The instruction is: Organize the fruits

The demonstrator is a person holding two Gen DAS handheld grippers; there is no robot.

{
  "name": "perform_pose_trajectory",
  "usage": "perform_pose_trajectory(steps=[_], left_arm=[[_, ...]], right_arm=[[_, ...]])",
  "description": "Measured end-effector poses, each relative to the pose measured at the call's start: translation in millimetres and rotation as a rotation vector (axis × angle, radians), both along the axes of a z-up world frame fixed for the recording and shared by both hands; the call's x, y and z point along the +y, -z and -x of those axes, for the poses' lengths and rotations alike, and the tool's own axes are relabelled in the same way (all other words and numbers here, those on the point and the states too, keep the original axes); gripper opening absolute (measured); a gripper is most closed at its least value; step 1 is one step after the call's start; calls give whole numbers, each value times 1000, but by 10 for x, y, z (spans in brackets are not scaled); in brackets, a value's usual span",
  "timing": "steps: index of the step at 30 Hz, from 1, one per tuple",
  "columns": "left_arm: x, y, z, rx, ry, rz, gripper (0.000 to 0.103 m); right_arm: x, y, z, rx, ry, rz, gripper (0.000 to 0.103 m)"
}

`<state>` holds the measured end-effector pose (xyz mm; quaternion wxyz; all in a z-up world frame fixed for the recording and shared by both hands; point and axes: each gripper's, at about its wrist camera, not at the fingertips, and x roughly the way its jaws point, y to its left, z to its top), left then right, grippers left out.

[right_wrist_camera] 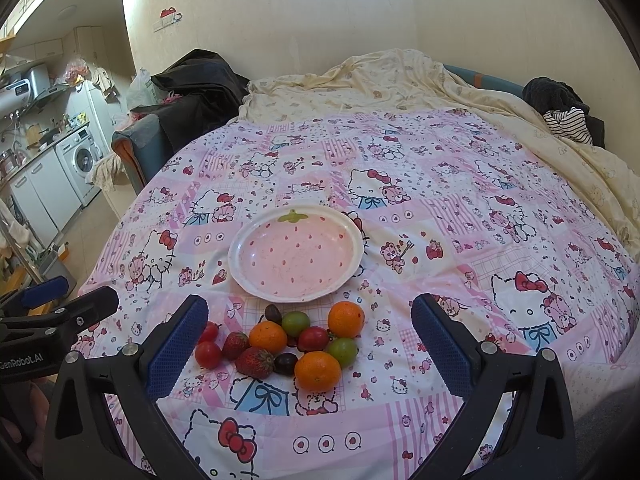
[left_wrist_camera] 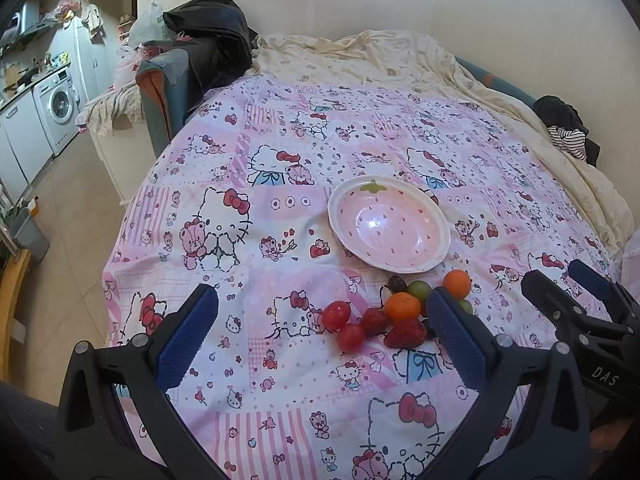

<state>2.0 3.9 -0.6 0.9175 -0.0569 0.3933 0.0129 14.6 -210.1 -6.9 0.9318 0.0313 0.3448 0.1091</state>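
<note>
A pink strawberry-patterned bowl [left_wrist_camera: 390, 227] [right_wrist_camera: 296, 254] sits empty on the cartoon-cat bedsheet. Just in front of it lies a cluster of fruit: small oranges [right_wrist_camera: 318, 372] [left_wrist_camera: 402, 306], strawberries [right_wrist_camera: 256, 361] [left_wrist_camera: 405, 334], cherry tomatoes [left_wrist_camera: 336, 314] [right_wrist_camera: 208, 354], green grapes [right_wrist_camera: 296, 323] and dark grapes [right_wrist_camera: 286, 363]. My left gripper [left_wrist_camera: 324, 332] hovers open above the sheet, the fruit near its right finger. My right gripper [right_wrist_camera: 310, 340] is open too, with the fruit pile between its fingers but lower. Each gripper shows at the edge of the other's view.
A crumpled cream blanket [right_wrist_camera: 400, 84] covers the far part of the bed. Dark clothes [right_wrist_camera: 560, 108] lie at the right, a black bag [left_wrist_camera: 212, 28] on a chair at the left. A kitchen with a washing machine [left_wrist_camera: 58, 106] lies beyond the left bed edge.
</note>
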Motion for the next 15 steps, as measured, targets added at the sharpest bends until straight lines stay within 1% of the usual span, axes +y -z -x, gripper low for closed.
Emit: perform_pose_trajectory(steps=[15], left_arm=[[25,-26,20,-11,-6,-1,103]], right_arm=[[13,-11,-7,-4,2,2,103]])
